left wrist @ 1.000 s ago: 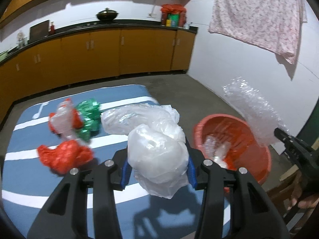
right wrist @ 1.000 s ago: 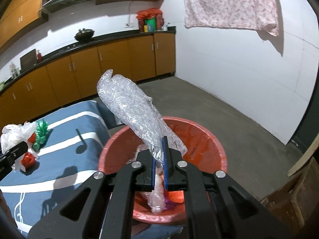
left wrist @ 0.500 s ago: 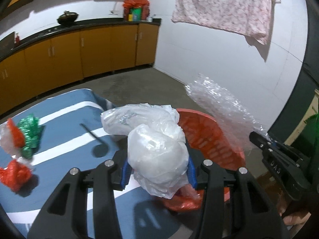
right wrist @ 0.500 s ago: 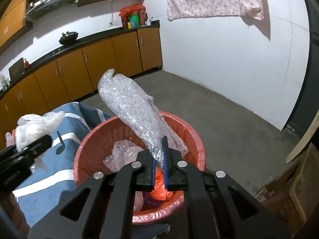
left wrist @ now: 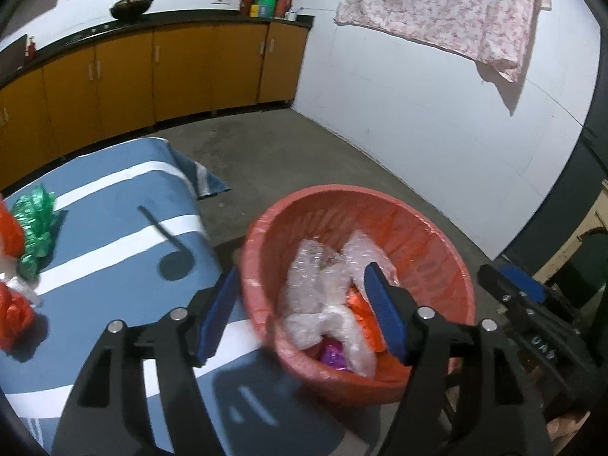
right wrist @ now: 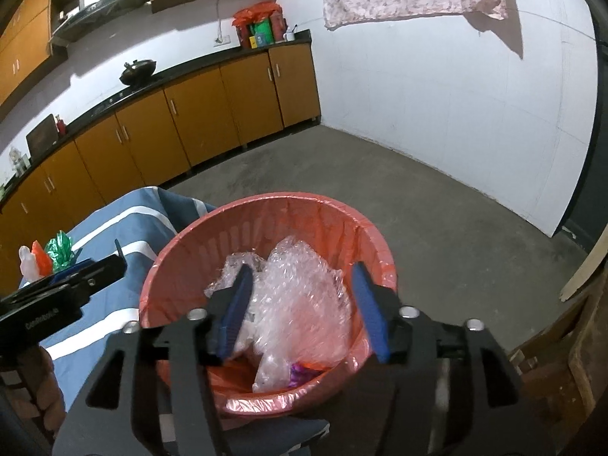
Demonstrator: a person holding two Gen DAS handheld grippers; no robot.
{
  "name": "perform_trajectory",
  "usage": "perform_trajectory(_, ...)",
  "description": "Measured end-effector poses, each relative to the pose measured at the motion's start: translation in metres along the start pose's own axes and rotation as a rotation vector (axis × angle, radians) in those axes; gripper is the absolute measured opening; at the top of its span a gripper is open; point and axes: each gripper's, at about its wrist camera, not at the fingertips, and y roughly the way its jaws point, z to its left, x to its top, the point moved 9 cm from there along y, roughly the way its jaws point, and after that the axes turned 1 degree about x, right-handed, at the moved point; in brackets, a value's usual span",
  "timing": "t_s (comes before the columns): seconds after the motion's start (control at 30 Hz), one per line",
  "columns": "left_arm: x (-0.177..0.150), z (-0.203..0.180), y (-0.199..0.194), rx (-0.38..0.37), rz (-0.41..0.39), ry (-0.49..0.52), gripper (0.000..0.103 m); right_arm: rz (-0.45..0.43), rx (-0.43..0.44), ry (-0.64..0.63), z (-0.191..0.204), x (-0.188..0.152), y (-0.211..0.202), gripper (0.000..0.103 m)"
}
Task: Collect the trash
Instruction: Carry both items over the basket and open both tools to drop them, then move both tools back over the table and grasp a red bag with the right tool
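A red basket (left wrist: 429,228) with a red liner stands on the floor beside the blue striped table; it also shows in the right wrist view (right wrist: 190,243). Bubble wrap (right wrist: 300,288) and clear plastic bags (left wrist: 315,285) lie inside it. My left gripper (left wrist: 300,315) is open and empty over the basket's near left rim. My right gripper (right wrist: 300,311) is open and empty above the basket. Green foil trash (left wrist: 34,220) and red plastic trash (left wrist: 15,315) lie on the table at left.
The blue striped tablecloth (left wrist: 114,197) covers the table left of the basket. Orange cabinets (left wrist: 182,68) line the far wall. A floral cloth (left wrist: 448,11) hangs on the white wall. Wooden pieces (right wrist: 570,342) stand at the right.
Both grippers opened. The clear bag left my left gripper and the bubble wrap left my right gripper; both now lie in the basket. The left gripper moved right, over the basket.
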Motion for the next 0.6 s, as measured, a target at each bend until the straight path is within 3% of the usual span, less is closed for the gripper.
perform_trajectory(0.07,-0.002,0.013,-0.011,0.041,-0.025,-0.001,0.078,-0.009,-0.011,-0.008,0.000,0.000,-0.002,0.067)
perform_trajectory(0.3,-0.015,0.064,-0.050,0.166,-0.066,-0.018,0.082,-0.011,0.026,-0.025,0.029,-0.002,-0.005,0.076)
perform_trajectory(0.5,-0.031,0.131,-0.097,0.302,-0.114,-0.085,0.084,0.003,0.118,-0.131,0.094,-0.011,-0.009,0.076)
perform_trajectory(0.6,-0.044,0.173,-0.125,0.387,-0.134,-0.123,0.085,0.016,0.198,-0.211,0.147,-0.019,-0.011,0.076)
